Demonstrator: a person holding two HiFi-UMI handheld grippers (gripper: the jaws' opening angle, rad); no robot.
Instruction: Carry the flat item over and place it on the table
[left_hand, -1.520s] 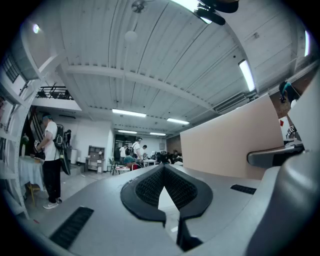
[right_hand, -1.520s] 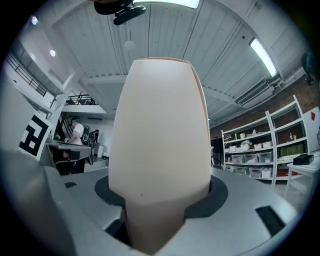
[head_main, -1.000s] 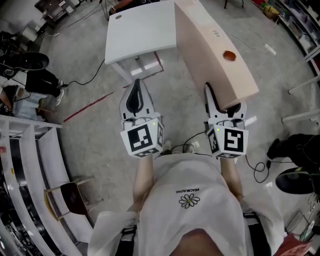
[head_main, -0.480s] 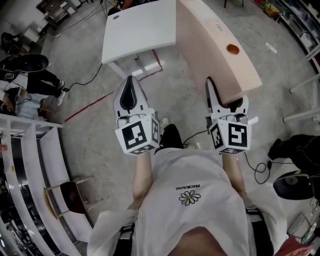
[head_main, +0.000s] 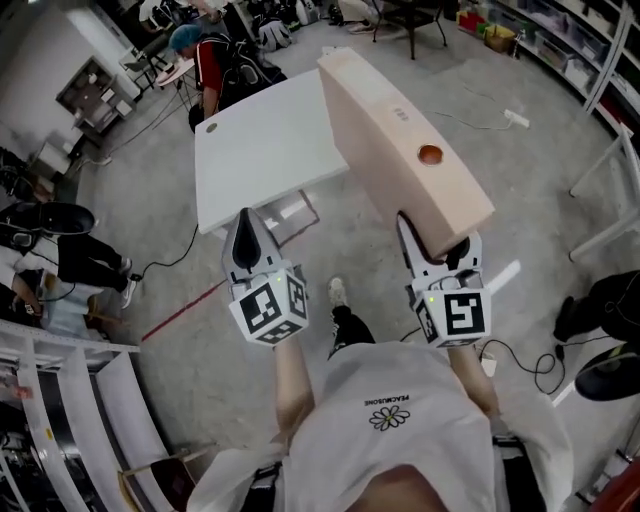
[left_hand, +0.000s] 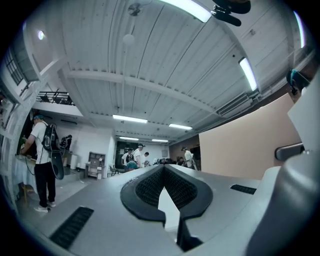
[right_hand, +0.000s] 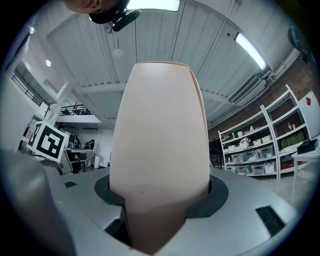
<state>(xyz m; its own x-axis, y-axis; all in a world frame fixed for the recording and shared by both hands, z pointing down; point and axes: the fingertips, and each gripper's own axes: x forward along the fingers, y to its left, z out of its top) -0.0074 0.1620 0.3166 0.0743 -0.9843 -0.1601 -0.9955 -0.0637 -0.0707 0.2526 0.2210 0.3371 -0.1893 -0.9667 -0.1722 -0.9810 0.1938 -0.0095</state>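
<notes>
Beige flat panel (head_main: 400, 140), long, with round orange mark (head_main: 430, 154) on upper face. Near end pinched between spread jaws of right gripper (head_main: 437, 242); rest reaching forward off the concrete floor (head_main: 350, 250), close alongside right edge of white table (head_main: 265, 150). Left gripper (head_main: 246, 216): jaws pressed together, tips meeting, nothing between; held near table's front edge, apart from panel.

Bright ceiling strip lights (left_hand: 125, 118); fisheye-bent edges (dark vignette corners).
</notes>
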